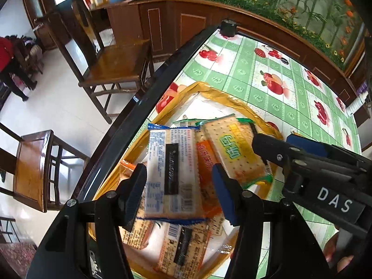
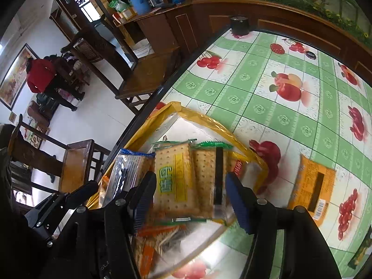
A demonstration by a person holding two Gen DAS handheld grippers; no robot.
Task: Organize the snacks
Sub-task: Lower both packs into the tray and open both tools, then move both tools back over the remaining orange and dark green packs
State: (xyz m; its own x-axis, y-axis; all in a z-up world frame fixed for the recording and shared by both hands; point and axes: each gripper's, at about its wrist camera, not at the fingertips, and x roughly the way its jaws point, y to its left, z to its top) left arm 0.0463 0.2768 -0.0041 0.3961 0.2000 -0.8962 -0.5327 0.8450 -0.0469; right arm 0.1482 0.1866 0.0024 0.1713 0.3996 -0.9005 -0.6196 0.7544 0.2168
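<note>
A shallow box lined with yellow plastic [image 1: 209, 90] sits at the table's left edge and holds several cracker packets. My left gripper [image 1: 180, 190] is open above the box, its fingers either side of a blue-edged cracker packet [image 1: 172, 174] without touching it. A green-edged cracker packet [image 1: 234, 148] lies to its right. My right gripper [image 2: 189, 197] is open over the same box [image 2: 197, 118], its fingers astride two green-edged cracker packets [image 2: 176, 181]. The right gripper's body also shows in the left wrist view [image 1: 325, 174]. An orange cracker packet [image 2: 313, 186] lies alone on the tablecloth, right of the box.
The table carries a green-and-white fruit-print cloth [image 2: 267, 88] with a dark rim. A small black pot [image 2: 239, 24] stands at its far corner. Wooden chairs [image 1: 111, 65] stand on the white floor to the left. A person in red [image 2: 40, 74] is far off.
</note>
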